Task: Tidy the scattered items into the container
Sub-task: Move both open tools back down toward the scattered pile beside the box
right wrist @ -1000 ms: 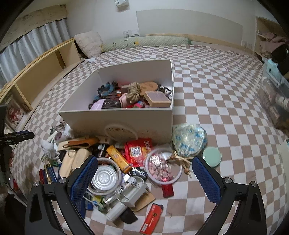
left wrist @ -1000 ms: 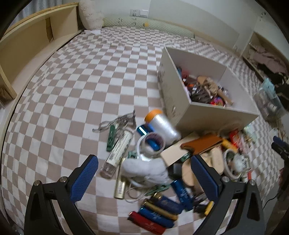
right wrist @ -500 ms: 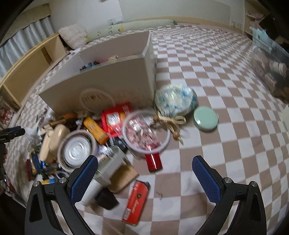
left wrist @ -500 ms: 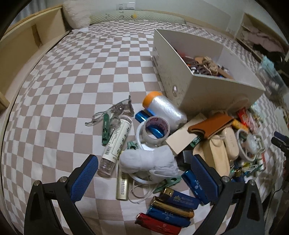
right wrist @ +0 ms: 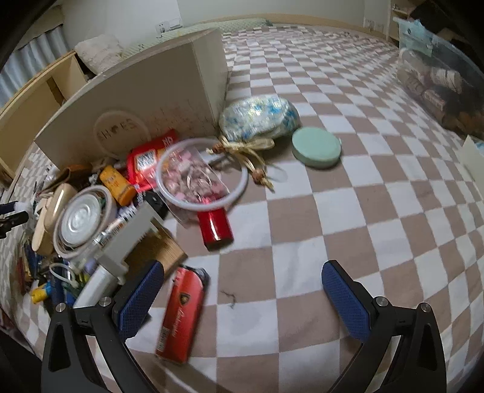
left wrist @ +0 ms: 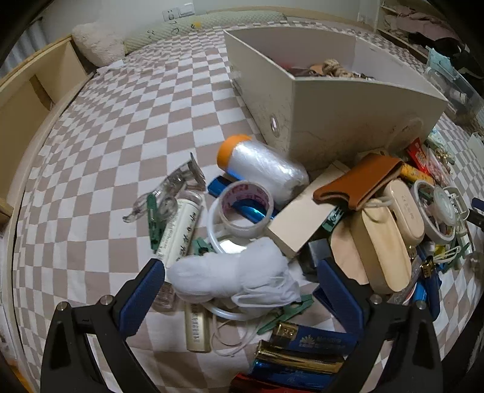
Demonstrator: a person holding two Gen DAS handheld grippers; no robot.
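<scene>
Blurring red box (right wrist: 181,313), perhaps lighter-branded.

Both wrist views low, close over the bedspread (right wrist: 302,241), facing the box (left wrist: 348,121); shared: box front, clutter pile.

Tape roll (left wrist: 246,208) before the box (left wrist: 329,121), film roll (left wrist: 260,169) between, sock bundle (left wrist: 233,276) nearest.

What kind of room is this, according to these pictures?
Probably a bedroom: the clutter lies on a wide checkered bedspread, with a pillow and long bolster against the wall and clothes on shelves.
</scene>
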